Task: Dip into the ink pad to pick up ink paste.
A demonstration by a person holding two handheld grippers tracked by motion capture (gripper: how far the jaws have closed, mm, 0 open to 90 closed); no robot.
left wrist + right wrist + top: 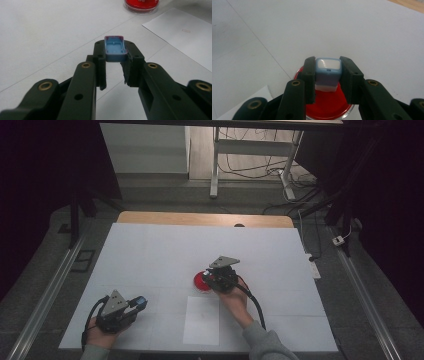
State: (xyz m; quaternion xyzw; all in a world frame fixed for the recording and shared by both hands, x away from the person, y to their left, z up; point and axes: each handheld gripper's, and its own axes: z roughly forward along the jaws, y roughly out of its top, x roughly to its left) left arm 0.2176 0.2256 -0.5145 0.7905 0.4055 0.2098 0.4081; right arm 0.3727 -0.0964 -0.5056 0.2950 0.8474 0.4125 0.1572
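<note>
- High view: we see the left gripper near the table's front left corner, the right gripper over a red ink pad.
- Left gripper view: our jaws clamp a blue stamp cap, hollow side up.
- Right gripper view: our jaws clench a blue-and-white stamp above the red pad.
- White paper sheet lies just nearer than the pad.

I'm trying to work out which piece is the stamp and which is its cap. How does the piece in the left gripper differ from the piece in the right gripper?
The blue cap in the left gripper is hollow, its open side facing the camera; the stamp in the right gripper is solid, with a white face and base. The cap hangs over bare table; the stamp hangs over the red ink pad. Both are blue and clamped.
</note>
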